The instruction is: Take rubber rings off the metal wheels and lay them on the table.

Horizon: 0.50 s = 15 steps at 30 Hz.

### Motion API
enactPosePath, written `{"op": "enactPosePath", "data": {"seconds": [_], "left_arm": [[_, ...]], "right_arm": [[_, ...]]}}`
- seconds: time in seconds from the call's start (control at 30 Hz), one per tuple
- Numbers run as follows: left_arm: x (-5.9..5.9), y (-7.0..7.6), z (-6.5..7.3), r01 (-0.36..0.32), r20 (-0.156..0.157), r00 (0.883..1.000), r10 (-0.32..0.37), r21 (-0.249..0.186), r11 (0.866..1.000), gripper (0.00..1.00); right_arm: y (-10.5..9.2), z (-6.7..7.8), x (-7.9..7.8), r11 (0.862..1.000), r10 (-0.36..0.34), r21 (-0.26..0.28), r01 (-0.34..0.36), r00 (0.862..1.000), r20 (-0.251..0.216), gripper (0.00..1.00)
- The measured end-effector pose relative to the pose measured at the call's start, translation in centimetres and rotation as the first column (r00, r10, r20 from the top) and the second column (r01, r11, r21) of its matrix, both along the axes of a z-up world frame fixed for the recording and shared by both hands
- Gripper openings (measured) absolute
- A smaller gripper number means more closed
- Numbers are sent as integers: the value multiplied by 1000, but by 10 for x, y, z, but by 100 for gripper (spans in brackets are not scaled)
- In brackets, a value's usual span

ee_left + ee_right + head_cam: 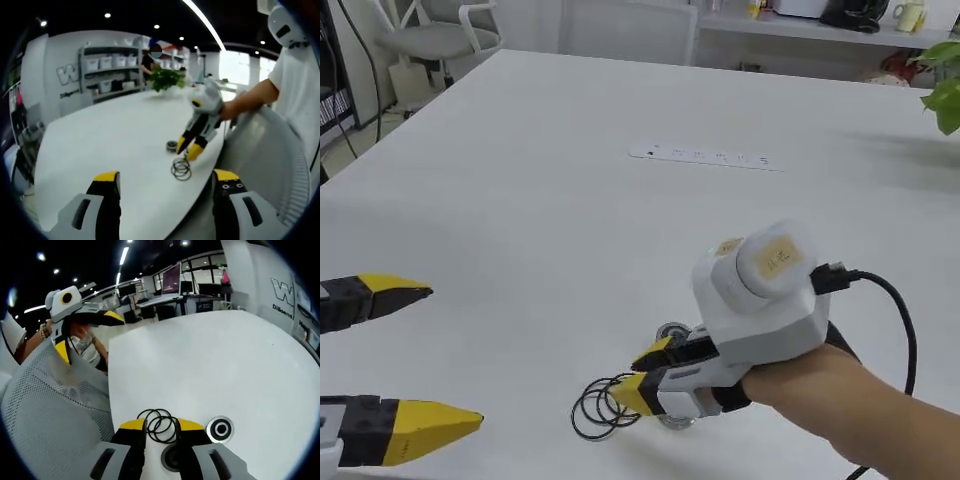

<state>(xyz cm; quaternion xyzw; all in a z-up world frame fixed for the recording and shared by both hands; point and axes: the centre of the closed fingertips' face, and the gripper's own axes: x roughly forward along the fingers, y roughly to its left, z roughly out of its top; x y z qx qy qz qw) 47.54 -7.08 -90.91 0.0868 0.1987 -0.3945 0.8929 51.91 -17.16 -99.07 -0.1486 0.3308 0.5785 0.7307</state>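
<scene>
Several rubber rings [600, 411] already lay loose on the table [570, 200], thin black loops overlapping in a small tangle, so by my reckoning a good share of the job was done. How many loops there were, you couldn't count for sure.

Two metal wheels sat close by. The silver wheel [220, 429] stood flat on the table just beside the heap, and the dark wheel [172, 457] sat low between your right jaws. Whether either one carried a ring was too small to tell, and that was what I judged to be left: check both, strip anything on them, and add it to the heap.

Your right gripper [642, 375] was down at the table with its yellow tips right at the edge of the tangle. From its own view the loops lay across the gap between the two tips. The jaws stood only narrowly apart, with bare table showing between them. I couldn't make out whether a pad was touching a ring, and nothing looked clamped.

Your left gripper [455, 356] hung well apart from the rings and wheels, out past the table's edge, jaws spread wide and holding nothing.
</scene>
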Motion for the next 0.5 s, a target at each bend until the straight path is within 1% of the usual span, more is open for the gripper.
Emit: {"op": "enactPosePath", "data": {"seconds": [0.07, 0.17, 0.23, 0.3, 0.4, 0.47, 0.5], "left_arm": [[0, 0, -1, 0, 0, 1000, 0, -1, 1000, 76], [-1, -2, -2, 4, -3, 1000, -5, -7, 1000, 76], [-1, -2, -3, 10, -7, 1000, -10, -6, 1000, 76], [-1, -2, -6, 13, -13, 1000, -13, -2, 1000, 76], [-1, -2, -6, 15, -15, 1000, -15, -1, 1000, 76], [0, -1, -6, 15, -13, 1000, -15, -5, 1000, 76], [0, -1, -6, 16, -12, 1000, -16, -9, 1000, 76]], "right_arm": [[-2, 6, 0, 1000, 22, -6, -22, 999, 24, 24], [-9, 11, -2, 998, 59, -33, -57, 997, 48, 28], [-17, 14, -1, 996, 75, -62, -71, 995, 68, 32], [-26, 18, 0, 991, 106, -90, -97, 989, 105, 34], [-36, 24, -3, 990, 111, -97, -101, 988, 109, 38], [-44, 27, -5, 991, 106, -95, -95, 988, 116, 45], [-51, 28, -8, 991, 101, -101, -90, 989, 111, 48]]}}
